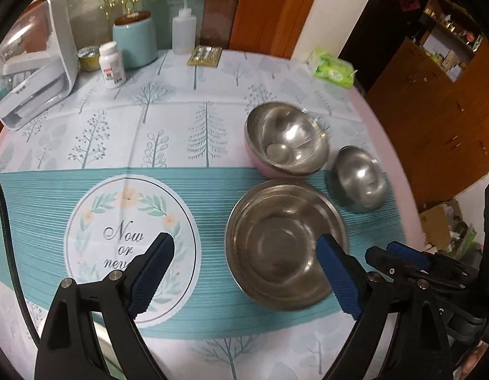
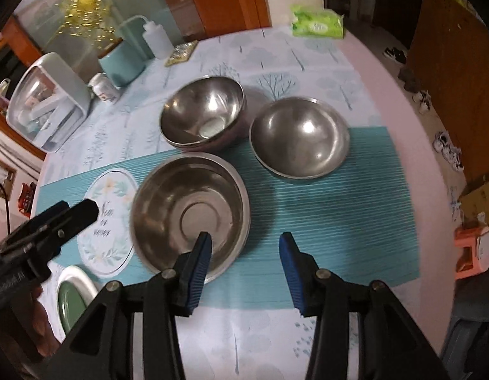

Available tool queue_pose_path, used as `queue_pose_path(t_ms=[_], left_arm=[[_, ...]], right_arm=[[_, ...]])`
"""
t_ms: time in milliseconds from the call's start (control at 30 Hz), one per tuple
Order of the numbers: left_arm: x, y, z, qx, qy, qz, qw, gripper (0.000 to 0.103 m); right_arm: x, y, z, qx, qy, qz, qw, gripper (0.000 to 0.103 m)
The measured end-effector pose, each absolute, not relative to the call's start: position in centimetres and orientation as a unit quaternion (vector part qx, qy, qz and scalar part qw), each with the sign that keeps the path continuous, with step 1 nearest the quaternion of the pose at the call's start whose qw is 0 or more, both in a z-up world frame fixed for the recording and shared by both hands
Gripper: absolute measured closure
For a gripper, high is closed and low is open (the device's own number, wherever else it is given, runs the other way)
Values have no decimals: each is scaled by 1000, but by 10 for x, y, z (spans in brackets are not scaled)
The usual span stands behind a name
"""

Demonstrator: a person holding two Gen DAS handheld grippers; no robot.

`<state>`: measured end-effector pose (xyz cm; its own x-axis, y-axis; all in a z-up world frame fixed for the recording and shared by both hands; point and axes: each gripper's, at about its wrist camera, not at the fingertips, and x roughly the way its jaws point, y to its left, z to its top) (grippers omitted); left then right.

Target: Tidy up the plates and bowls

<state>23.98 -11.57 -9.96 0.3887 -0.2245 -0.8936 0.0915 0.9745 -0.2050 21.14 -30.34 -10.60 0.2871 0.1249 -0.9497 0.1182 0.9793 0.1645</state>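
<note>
Three bowls [image 2: 190,212] cluster on the tablecloth [image 2: 323,196], right of centre.

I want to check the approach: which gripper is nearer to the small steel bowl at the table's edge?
Right. The right gripper hovers just short of the small steel bowl; the left gripper is farther, beyond the wide bowl.

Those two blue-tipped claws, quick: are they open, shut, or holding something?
Left gripper: open wide, holding nothing, above the big steel bowl.
Right gripper: open, narrower, empty, one finger over that bowl's near rim.
</note>
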Motion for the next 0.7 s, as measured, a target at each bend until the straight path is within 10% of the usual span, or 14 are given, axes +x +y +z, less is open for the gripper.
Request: queue_pose_path(t_ms=[467, 700], left_arm=[[262, -133, -174, -42, 599, -75, 796, 14], [263, -138, -181, -49, 602, -93, 792, 55]], right_arm=[[226, -303, -171, 120, 632, -6, 766, 60], [225, -294, -168, 123, 630, 8, 767, 89]])
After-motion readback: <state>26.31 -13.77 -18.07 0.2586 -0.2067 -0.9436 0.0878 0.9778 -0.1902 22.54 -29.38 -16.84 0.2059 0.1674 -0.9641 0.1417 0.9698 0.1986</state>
